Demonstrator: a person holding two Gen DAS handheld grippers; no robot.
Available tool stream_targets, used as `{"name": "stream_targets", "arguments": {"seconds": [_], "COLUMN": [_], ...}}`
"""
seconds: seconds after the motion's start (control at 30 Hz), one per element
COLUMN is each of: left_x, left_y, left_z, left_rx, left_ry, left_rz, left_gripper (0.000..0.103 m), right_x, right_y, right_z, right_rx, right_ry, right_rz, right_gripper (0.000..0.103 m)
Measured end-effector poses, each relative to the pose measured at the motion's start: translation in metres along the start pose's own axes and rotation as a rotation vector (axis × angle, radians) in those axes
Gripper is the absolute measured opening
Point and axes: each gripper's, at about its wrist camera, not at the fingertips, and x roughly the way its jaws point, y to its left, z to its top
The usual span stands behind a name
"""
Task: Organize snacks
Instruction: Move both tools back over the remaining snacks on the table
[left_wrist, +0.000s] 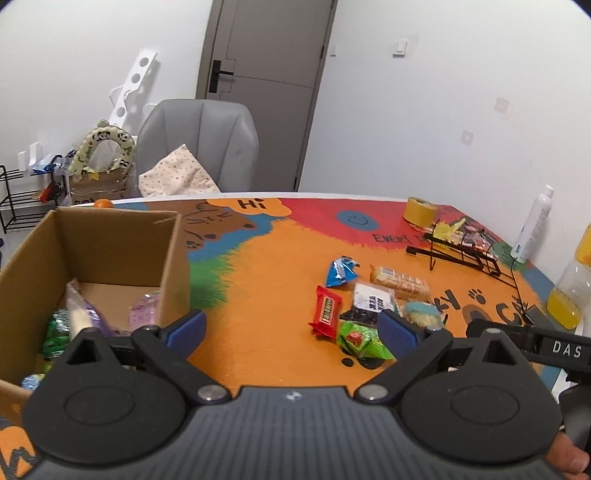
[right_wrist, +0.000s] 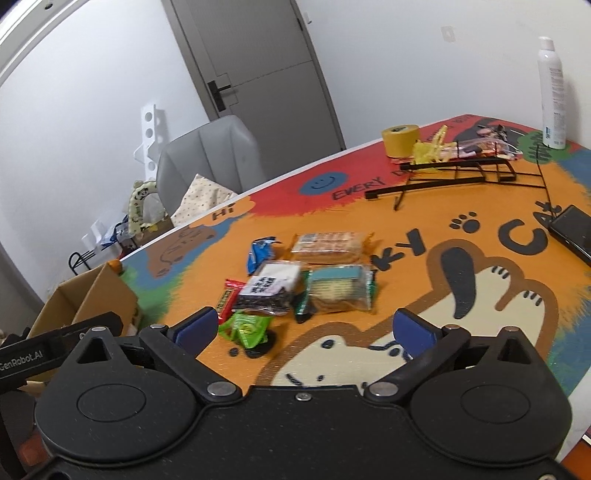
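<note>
Several snack packets lie in a cluster on the orange table mat: a red bar (left_wrist: 327, 310), a green packet (left_wrist: 360, 339), a blue packet (left_wrist: 341, 271), a biscuit pack (left_wrist: 400, 282) and a black-and-white packet (left_wrist: 371, 301). An open cardboard box (left_wrist: 110, 254) at the left holds several wrapped snacks. My left gripper (left_wrist: 291, 332) is open and empty, between the box and the cluster. My right gripper (right_wrist: 304, 332) is open and empty, just short of the green packet (right_wrist: 245, 328), with the red bar (right_wrist: 229, 297), the black-and-white packet (right_wrist: 267, 288) and a teal cracker pack (right_wrist: 338, 288) beyond.
A black wire rack (right_wrist: 454, 177) with yellow and dark packets stands at the far side, by a yellow tape roll (right_wrist: 400, 140). A white spray bottle (right_wrist: 552, 96), a phone (right_wrist: 574, 234), a juice bottle (left_wrist: 570, 291) and a grey chair (left_wrist: 201, 144) surround the table.
</note>
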Motion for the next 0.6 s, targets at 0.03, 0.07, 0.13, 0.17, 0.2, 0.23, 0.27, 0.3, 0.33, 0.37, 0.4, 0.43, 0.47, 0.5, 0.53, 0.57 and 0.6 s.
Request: {"name": "stream_targets", "arguments": {"seconds": [0.03,0.07,0.13,0.17,0.2,0.23,0.27,0.3,0.33,0.37,0.4,0.43,0.47,0.5,0.53,0.57,0.6], "left_x": [0.002,0.005,0.010,0.012,0.014,0.016,0.018,0.021,0.023,0.025,0.027,0.029,0.032,0.035,0.037,0.039,0.042], "left_y": [-0.002,-0.005,-0.011,-0.013,-0.015,-0.016,-0.018,-0.019,-0.020,-0.022,-0.024,-0.026,-0.027,-0.029,-0.030,-0.032,-0.034], "left_z": [-0.001,-0.002,-0.003,-0.004,-0.004,-0.004,-0.005,-0.005,-0.005,-0.005,-0.005,-0.005,-0.005,-0.006,-0.006,-0.006,-0.007], "left_rx": [0.001,0.006,0.018,0.022,0.024,0.024,0.023,0.023,0.024,0.026,0.027,0.028,0.028,0.027,0.025,0.025,0.029], "left_ry": [0.003,0.008,0.014,0.014,0.015,0.017,0.019,0.020,0.021,0.021,0.019,0.017,0.019,0.021,0.021,0.025,0.030], "left_rz": [-0.006,-0.013,-0.016,-0.017,-0.019,-0.023,-0.028,-0.031,-0.031,-0.030,-0.029,-0.028,-0.029,-0.033,-0.037,-0.042,-0.045], "left_gripper": [0.098,0.098,0.098,0.098,0.098,0.098,0.098,0.098,0.098,0.098,0.097,0.097,0.096,0.096,0.095,0.092,0.090], "right_x": [0.002,0.003,0.007,0.008,0.010,0.012,0.013,0.014,0.016,0.017,0.019,0.021,0.022,0.024,0.026,0.027,0.029], "right_y": [-0.003,-0.006,-0.011,-0.013,-0.015,-0.017,-0.019,-0.020,-0.021,-0.023,-0.024,-0.026,-0.027,-0.028,-0.030,-0.031,-0.032], "right_z": [0.000,-0.001,-0.003,-0.004,-0.004,-0.004,-0.004,-0.004,-0.004,-0.004,-0.003,-0.003,-0.003,-0.003,-0.003,-0.003,-0.003], "right_rx": [0.005,0.011,0.016,0.018,0.019,0.020,0.020,0.021,0.022,0.022,0.022,0.022,0.021,0.020,0.021,0.022,0.024], "right_ry": [0.003,0.006,0.010,0.012,0.014,0.015,0.015,0.014,0.014,0.013,0.014,0.014,0.015,0.017,0.021,0.024,0.029], "right_rz": [-0.002,-0.004,-0.006,-0.006,-0.006,-0.006,-0.007,-0.009,-0.011,-0.012,-0.011,-0.007,-0.004,-0.001,0.001,0.004,0.008], "right_gripper": [0.103,0.103,0.103,0.103,0.103,0.103,0.103,0.103,0.103,0.102,0.101,0.100,0.098,0.093,0.089,0.087,0.085]}}
